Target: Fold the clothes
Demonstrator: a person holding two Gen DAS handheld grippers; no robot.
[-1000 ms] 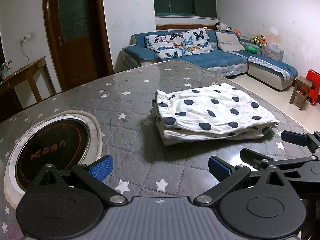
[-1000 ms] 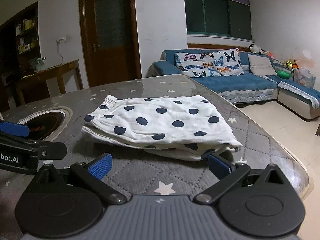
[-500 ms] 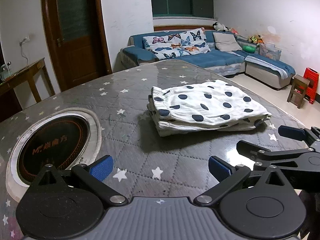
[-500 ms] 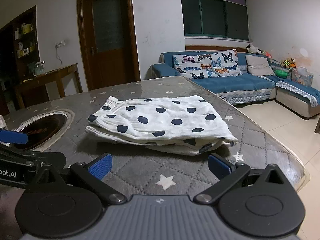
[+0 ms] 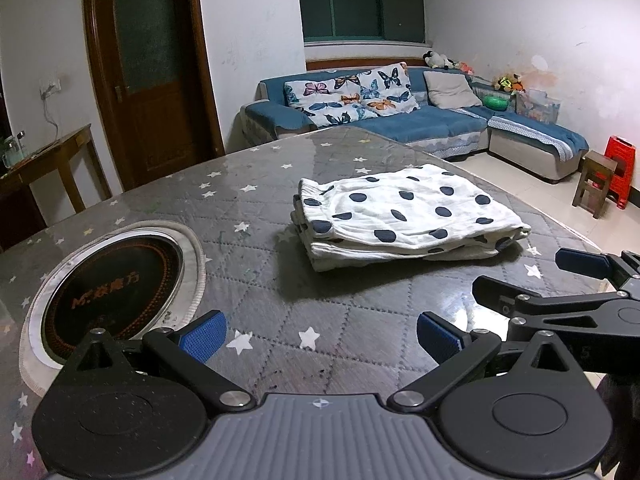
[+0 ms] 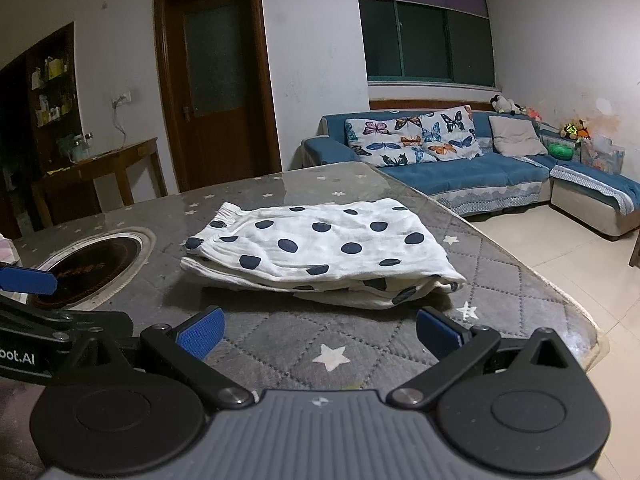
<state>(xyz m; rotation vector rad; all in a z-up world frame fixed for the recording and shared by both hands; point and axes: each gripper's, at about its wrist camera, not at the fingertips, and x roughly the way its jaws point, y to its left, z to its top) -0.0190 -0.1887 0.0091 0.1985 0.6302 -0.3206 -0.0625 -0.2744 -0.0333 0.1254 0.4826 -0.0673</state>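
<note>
Left wrist view, L to R: wooden side table [image 5: 52,156] by the wall, then the round induction hob [image 5: 110,280] sunk into the table [image 5: 256,208], which has a grey quilted star-print cover under glass. Left gripper [image 5: 320,334] sits low over the near edge w/ blue pads spread wide, nothing between them. Brown door [image 5: 152,68] behind. Right of centre lies the polka-dot garment [image 5: 404,216], white w/ navy dots, folded into a flat stack of layers, waistband end toward the hob, resting on the table well apart from both grippers. Blue sofa [image 5: 420,124] w/ butterfly cushions [image 5: 352,94] beyond. Right gripper [image 5: 568,276] enters at the far right edge, seen side-on, fingers apart, empty. Red stool [image 5: 620,168] in the corner.

Right wrist view, L to R: left gripper's blue pad [image 6: 28,280] at the left edge, hob [image 6: 96,264], garment [image 6: 320,248] centred ahead, right gripper [image 6: 320,330] spread wide in front of it, not touching the cloth. Sofa [image 6: 480,172] at right.
</note>
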